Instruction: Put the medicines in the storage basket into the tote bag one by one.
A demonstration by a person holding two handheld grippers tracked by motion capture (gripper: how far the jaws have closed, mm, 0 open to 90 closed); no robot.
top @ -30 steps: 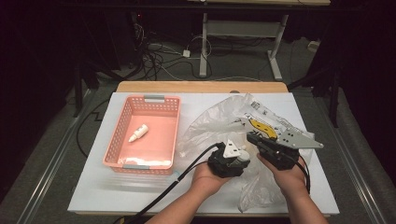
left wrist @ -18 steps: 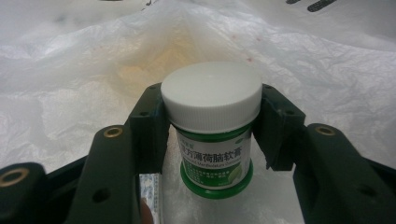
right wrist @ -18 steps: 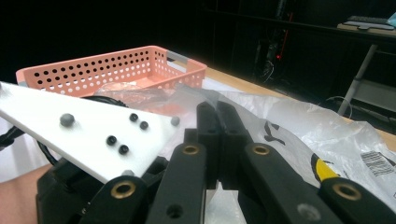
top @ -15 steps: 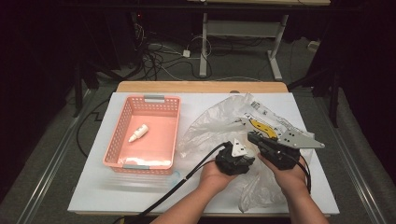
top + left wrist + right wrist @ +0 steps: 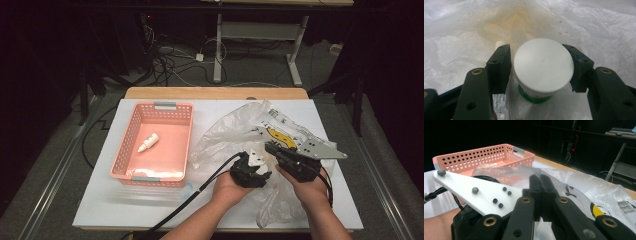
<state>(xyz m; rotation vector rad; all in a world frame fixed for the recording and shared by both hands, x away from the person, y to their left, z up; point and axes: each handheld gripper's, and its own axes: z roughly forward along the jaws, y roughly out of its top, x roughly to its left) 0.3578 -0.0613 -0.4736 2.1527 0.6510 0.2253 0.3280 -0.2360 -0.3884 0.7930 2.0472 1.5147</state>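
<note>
A clear plastic bag lies crumpled on the right half of the white table. Inside it stands a green jar with a white lid, and my left gripper has its jaws closed against both sides of it. In the high view the left gripper points down into the bag, with its fingertips hidden. My right gripper is shut on a fold of the bag's film. It sits just right of the left one in the high view.
A pink perforated basket stands on the left and holds a small white dropper bottle. A printed yellow-and-white packet lies in the bag. A blister strip and a white tube end lie beside the jar.
My left gripper has shifted a little to the right, closer to the right gripper. The right hand and the bag have hardly moved.
</note>
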